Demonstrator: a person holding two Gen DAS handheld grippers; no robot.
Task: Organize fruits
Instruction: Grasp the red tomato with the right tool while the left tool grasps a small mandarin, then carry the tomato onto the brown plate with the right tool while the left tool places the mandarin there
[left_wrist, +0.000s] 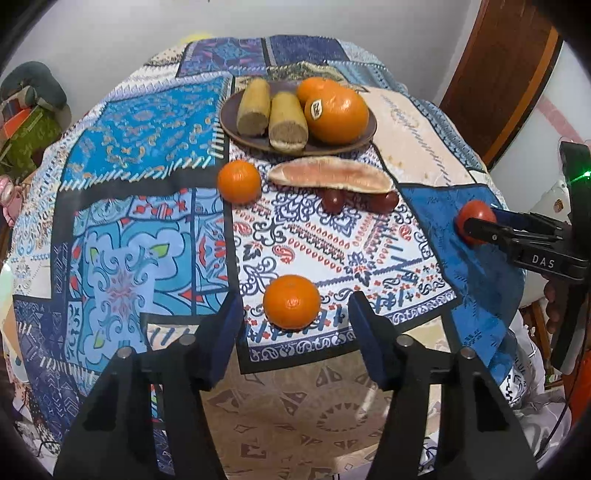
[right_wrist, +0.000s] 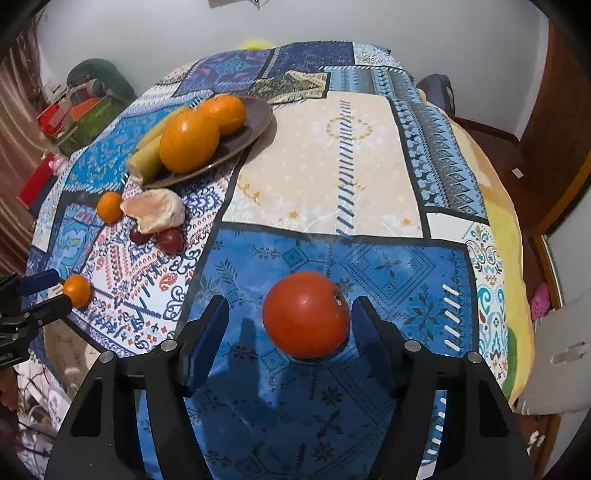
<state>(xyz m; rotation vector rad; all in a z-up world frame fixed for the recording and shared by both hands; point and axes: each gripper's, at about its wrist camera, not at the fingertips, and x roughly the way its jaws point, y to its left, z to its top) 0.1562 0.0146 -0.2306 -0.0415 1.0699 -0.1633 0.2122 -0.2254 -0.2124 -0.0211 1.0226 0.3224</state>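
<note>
A brown plate (left_wrist: 236, 138) at the far middle of the table holds two corn pieces (left_wrist: 271, 116) and two oranges (left_wrist: 336, 112). A small tangerine (left_wrist: 291, 302) lies just ahead of my open left gripper (left_wrist: 293, 315), between its fingertips. Another tangerine (left_wrist: 239, 181), a pomelo wedge (left_wrist: 330, 176) and two red grapes (left_wrist: 332, 201) lie in front of the plate. In the right wrist view a red tomato (right_wrist: 306, 314) sits between the jaws of my open right gripper (right_wrist: 290, 319), close to the right finger. The plate also shows in the right wrist view (right_wrist: 255, 125).
A patchwork cloth (left_wrist: 140, 155) covers the round table. Clutter and a green box (right_wrist: 92, 122) lie beyond the table's left edge. A wooden door (left_wrist: 506, 74) stands at the right, and a chair back (right_wrist: 437, 90) behind the table.
</note>
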